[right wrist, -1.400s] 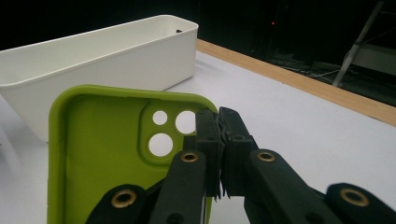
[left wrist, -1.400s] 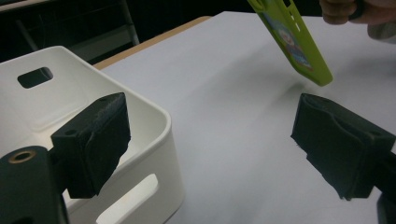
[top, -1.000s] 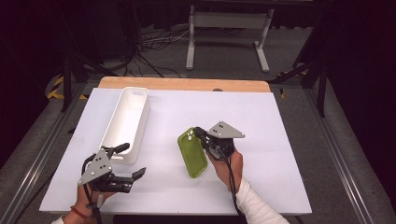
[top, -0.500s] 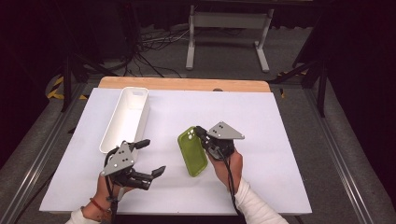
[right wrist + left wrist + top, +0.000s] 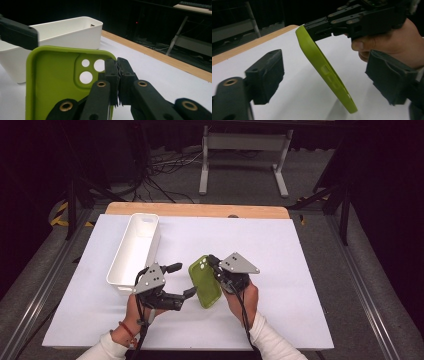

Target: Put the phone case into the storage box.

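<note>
A lime-green phone case (image 5: 205,281) is held tilted over the white table, and my right gripper (image 5: 212,262) is shut on its top edge beside the camera cutouts (image 5: 86,71). In the right gripper view the jaws (image 5: 118,75) pinch that rim. My left gripper (image 5: 184,279) sits just left of the case. Its jaws have just been closing, and in the left gripper view the case's lower part (image 5: 324,72) stands between them with a gap on each side. The right gripper (image 5: 319,27) shows at the case's far end there.
A long white bin (image 5: 118,282) lies at the left of the table, just beyond my left gripper; its wall (image 5: 65,32) stands behind the case. The table's wooden far edge (image 5: 200,210) runs across the back. A metal stand (image 5: 245,142) is on the floor beyond.
My left gripper has moved right from the table's front left to the case's lower end, so the case now lies between its jaws. The right gripper and the case have kept still.
</note>
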### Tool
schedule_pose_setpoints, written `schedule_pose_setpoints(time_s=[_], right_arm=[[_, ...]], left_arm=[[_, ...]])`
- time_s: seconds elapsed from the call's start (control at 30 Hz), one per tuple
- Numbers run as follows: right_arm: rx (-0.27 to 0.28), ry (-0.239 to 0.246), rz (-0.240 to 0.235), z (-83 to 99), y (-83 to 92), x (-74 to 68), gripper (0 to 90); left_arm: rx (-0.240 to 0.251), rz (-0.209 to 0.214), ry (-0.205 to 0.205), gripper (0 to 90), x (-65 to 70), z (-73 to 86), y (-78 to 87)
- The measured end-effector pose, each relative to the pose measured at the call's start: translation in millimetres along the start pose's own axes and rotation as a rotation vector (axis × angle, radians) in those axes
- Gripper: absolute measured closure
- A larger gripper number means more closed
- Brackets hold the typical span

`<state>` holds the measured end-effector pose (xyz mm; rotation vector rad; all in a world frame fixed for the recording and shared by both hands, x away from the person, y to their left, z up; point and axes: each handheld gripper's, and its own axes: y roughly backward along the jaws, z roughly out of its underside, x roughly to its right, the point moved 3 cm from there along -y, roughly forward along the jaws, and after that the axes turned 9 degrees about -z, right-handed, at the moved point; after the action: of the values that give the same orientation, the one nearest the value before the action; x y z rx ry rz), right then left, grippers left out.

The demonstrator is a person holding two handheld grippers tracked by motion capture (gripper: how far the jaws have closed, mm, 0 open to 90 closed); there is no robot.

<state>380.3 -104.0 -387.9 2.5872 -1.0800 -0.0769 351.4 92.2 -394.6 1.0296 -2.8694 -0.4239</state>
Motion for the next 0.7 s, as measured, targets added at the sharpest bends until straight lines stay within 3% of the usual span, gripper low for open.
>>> schedule_pose_setpoints(time_s=[0.1,0.3,0.37,0.47,0.57,0.63,0.7], right_arm=[[0.013,0.017,0.009,-1.4,2.2,-1.8,88.0],[0.046,0.029,0.02,-4.2,7.1,-4.4,88.0],[0.053,0.036,0.025,-5.4,8.7,-5.4,88.0],[0.064,0.041,0.031,-6.2,10.3,-7.5,87.8],[0.079,0.047,0.038,-7.4,12.3,-9.9,87.3],[0.089,0.05,0.038,-8.5,13.9,-11.3,87.0],[0.097,0.054,0.039,-9.4,15.3,-12.8,86.7]], left_arm=[[0.019,0.005,0.03,27.2,-3.3,-1.9,-4.2],[0.027,0.033,0.039,47.0,-5.7,-3.0,-6.2],[0.03,0.025,0.042,54.2,-7.7,-3.2,-6.8],[0.034,0.012,0.055,54.5,-10.3,-3.1,-6.6],[0.045,0.0,0.072,63.2,-12.1,-2.7,-4.4],[0.052,0.001,0.066,71.1,-14.1,-2.9,-3.6],[0.055,-0.014,0.066,72.3,-15.6,-2.8,-1.8]])
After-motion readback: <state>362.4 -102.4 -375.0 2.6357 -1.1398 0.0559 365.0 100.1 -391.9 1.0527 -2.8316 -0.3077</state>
